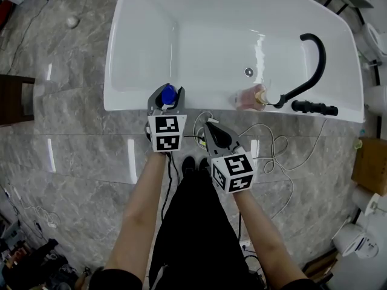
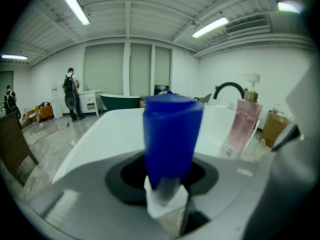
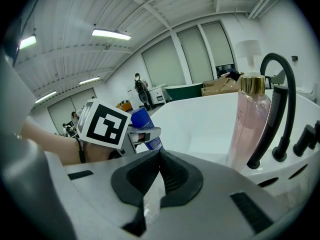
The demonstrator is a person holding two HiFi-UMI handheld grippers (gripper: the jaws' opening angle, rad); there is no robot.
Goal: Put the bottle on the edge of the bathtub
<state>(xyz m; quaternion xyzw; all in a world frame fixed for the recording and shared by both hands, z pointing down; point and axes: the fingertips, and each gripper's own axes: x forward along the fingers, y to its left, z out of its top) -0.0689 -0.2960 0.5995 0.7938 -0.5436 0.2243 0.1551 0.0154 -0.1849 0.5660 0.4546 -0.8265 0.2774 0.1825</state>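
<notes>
A blue bottle (image 1: 169, 93) sits between the jaws of my left gripper (image 1: 166, 99), which is shut on it right over the near rim of the white bathtub (image 1: 130, 104). In the left gripper view the blue bottle (image 2: 172, 134) fills the middle and stands upright; whether its base touches the rim is hidden. The right gripper view shows the blue bottle (image 3: 146, 130) from the side, clamped below the marker cube. My right gripper (image 1: 208, 128) hangs over the floor in front of the tub, shut with nothing in it, and its pads (image 3: 159, 156) meet.
A pink pump bottle (image 1: 249, 96) stands on the rim beside the black curved faucet (image 1: 314, 59) and a black hand shower (image 1: 314, 107). Loose cables (image 1: 272, 144) lie on the marble floor by my feet. A cardboard box (image 1: 370, 165) is at the right, and dark furniture (image 1: 12, 98) at the left.
</notes>
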